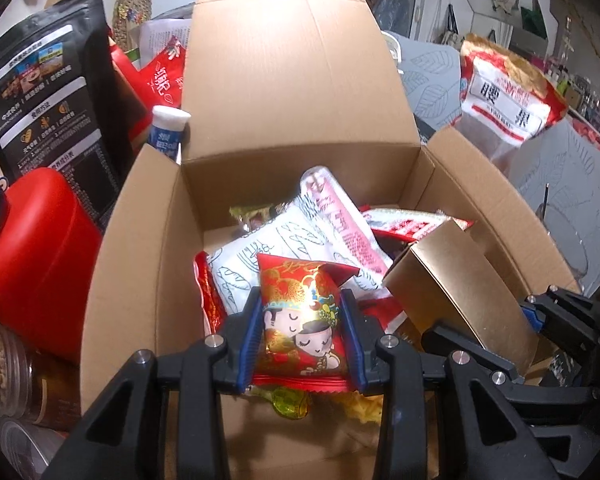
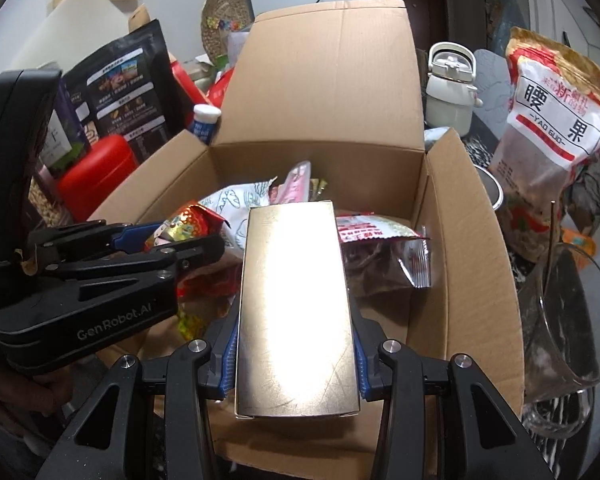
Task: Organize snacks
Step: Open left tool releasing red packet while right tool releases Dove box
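Both grippers hang over the open brown cardboard box [image 2: 476,264]: the left gripper [image 1: 302,330] pinches a red cartoon-printed foil snack packet [image 1: 300,316], the right gripper [image 2: 296,356] clamps a shiny gold rectangular carton [image 2: 296,300], its long axis pointing toward the box's far wall.

Leaf-patterned grey table covering [image 1: 432,80], cardboard box [image 1: 140,248], glass jug [image 2: 572,320], cashew bag [image 2: 548,136]

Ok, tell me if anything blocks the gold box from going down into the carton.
No lid or flap covers the cardboard carton. The right hand-held gripper holds the gold box over it; snack packets lie beneath, and the left hand-held gripper with its red packet is alongside.
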The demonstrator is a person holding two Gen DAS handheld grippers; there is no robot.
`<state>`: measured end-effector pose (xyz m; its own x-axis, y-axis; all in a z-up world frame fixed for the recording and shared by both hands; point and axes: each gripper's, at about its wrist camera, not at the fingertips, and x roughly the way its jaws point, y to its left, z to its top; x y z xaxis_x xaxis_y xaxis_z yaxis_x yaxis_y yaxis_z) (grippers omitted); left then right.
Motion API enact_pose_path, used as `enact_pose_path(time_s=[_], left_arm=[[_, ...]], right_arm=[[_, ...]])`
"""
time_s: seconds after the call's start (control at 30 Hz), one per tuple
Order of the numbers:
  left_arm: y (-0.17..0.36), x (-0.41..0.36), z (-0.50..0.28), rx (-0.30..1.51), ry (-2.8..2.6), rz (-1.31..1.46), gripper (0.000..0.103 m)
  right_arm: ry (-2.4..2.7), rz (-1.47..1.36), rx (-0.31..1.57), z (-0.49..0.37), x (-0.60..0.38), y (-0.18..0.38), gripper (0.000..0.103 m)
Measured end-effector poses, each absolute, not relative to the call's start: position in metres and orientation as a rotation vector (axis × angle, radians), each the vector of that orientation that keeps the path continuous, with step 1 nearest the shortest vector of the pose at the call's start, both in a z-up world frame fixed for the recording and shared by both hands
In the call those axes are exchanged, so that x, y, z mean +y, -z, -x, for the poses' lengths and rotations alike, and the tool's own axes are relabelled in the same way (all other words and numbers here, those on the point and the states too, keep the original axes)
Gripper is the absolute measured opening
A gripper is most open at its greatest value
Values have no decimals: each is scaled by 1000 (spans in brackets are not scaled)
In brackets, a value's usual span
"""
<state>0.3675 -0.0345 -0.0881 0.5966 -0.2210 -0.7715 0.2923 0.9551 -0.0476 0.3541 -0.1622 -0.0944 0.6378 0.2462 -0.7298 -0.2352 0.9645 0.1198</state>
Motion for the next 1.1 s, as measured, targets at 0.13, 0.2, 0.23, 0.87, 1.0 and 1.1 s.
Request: enact_pose_path(time_s=[0.13, 0.2, 0.23, 0.87, 1.0, 1.1], left_arm=[[92, -36, -365, 885, 294, -106, 36], [94, -36, -364, 891, 280, -117, 36], [96, -37, -364, 894, 275, -121, 36], [108, -37, -370, 1014, 214, -155, 37], [101, -40, -370, 1015, 208, -156, 37], [93, -41, -368, 998, 200, -155, 37]], right_arm=[[-273, 2, 851, -354, -158, 99, 44], [-268, 14, 856, -353, -156, 100, 44], [-265, 18, 858, -353, -155, 100, 44], [-224, 67, 866, -339, -154, 89, 54], [-211, 70, 857, -335, -157, 82, 57], [-214, 71, 862, -333, -158, 78, 57]])
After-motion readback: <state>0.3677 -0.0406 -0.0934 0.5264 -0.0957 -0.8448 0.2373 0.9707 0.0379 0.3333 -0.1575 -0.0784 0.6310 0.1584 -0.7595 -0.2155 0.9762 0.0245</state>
